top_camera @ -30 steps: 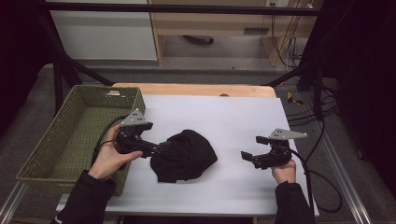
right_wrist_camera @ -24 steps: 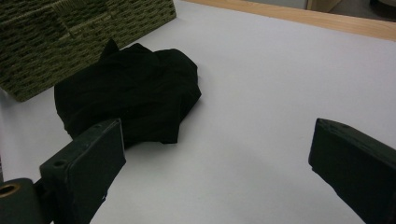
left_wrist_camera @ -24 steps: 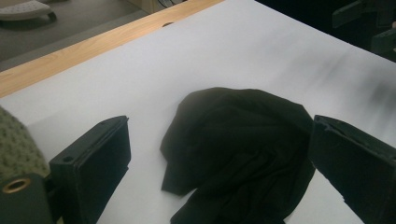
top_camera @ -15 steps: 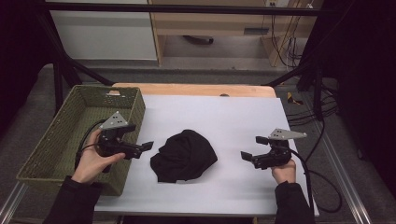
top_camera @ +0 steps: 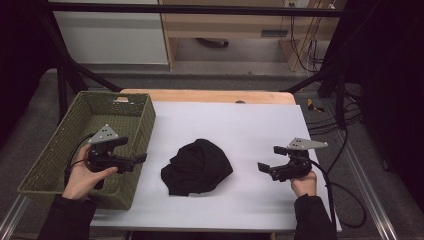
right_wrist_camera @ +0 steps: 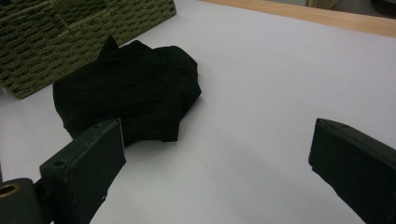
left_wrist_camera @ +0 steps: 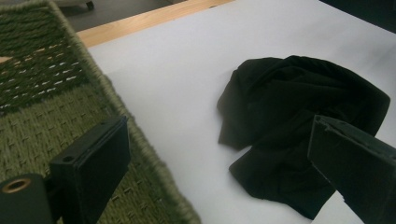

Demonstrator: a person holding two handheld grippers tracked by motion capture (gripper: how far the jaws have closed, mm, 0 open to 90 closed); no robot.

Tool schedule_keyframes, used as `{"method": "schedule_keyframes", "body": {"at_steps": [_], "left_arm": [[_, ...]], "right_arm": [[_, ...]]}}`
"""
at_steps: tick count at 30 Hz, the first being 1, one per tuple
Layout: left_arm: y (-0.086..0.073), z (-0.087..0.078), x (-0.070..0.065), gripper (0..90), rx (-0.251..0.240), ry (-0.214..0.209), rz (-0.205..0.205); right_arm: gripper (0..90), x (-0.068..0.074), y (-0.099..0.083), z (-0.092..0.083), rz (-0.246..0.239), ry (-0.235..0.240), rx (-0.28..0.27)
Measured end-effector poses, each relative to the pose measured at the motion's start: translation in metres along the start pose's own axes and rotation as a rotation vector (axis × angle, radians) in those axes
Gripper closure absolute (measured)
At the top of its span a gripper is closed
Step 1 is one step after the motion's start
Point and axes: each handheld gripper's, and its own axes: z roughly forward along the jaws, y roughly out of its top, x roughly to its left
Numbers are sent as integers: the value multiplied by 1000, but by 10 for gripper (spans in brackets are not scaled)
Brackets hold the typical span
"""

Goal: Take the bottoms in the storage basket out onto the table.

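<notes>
White paper covers the table (top_camera: 250,125) beneath a dim workshop, where a crumpled black garment (top_camera: 197,166) lies bunched near the middle, just right of a green woven basket (top_camera: 50,160) whose inside looks bare. The left gripper (top_camera: 140,159) hovers over the basket's near right wall, jaws spread wide and holding nothing, aimed toward the garment; its own view shows the cloth (left_wrist_camera: 299,126) lying beyond the basket rim (left_wrist_camera: 116,107). The right gripper (top_camera: 262,167) sits well right of the garment, jaws likewise wide apart and empty, also pointed at it (right_wrist_camera: 126,93). Neither tool touches the cloth. The step in hand appears to be the approach before a pick-up. A next move would likely call for one gripper to close the gap, descend on a raised fold and pinch it firmly, since limp fabric may slip or trail when lifted toward the basket.
</notes>
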Motion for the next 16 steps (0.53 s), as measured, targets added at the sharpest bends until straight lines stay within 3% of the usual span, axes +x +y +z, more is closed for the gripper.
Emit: {"method": "schedule_keyframes", "body": {"at_steps": [16], "left_arm": [[-10,-3,10,56,19,11,-6]], "right_arm": [[41,0,-1,1,2,1,5]]}}
